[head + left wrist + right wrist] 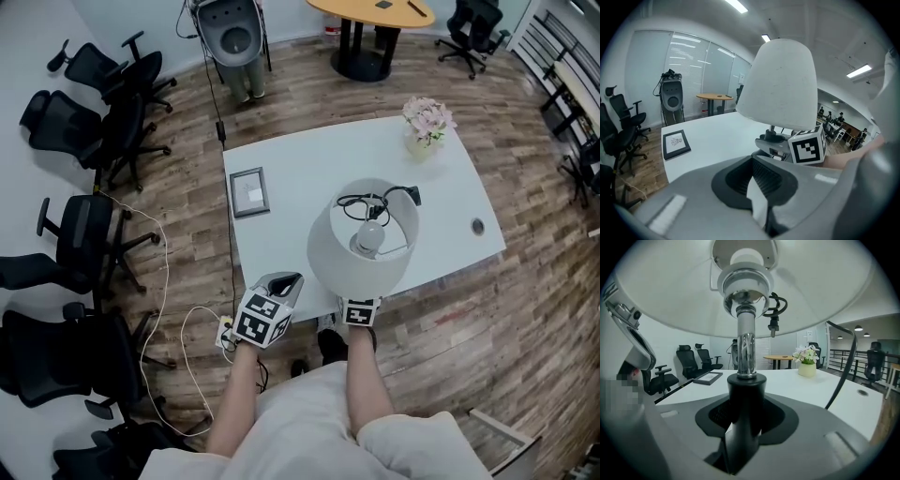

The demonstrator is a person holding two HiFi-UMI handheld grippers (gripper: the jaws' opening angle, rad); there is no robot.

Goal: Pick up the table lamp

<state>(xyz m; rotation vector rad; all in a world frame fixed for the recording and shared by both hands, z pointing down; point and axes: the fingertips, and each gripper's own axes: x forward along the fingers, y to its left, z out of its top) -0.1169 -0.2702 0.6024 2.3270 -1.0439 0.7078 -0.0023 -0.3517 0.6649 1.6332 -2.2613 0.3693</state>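
Right tongs (pixel 738 446): pinching the table lamp (pixel 746 350) on the black lower part of its stem (pixel 740 399).
Left tongs (pixel 757 201): pressed together, nothing between, just beside the shade (pixel 778 84).
Lamp axis: stem upright, shade on top, open end facing up.
Lamp place: over the near edge of the desk (pixel 309 164), about mid-edge.
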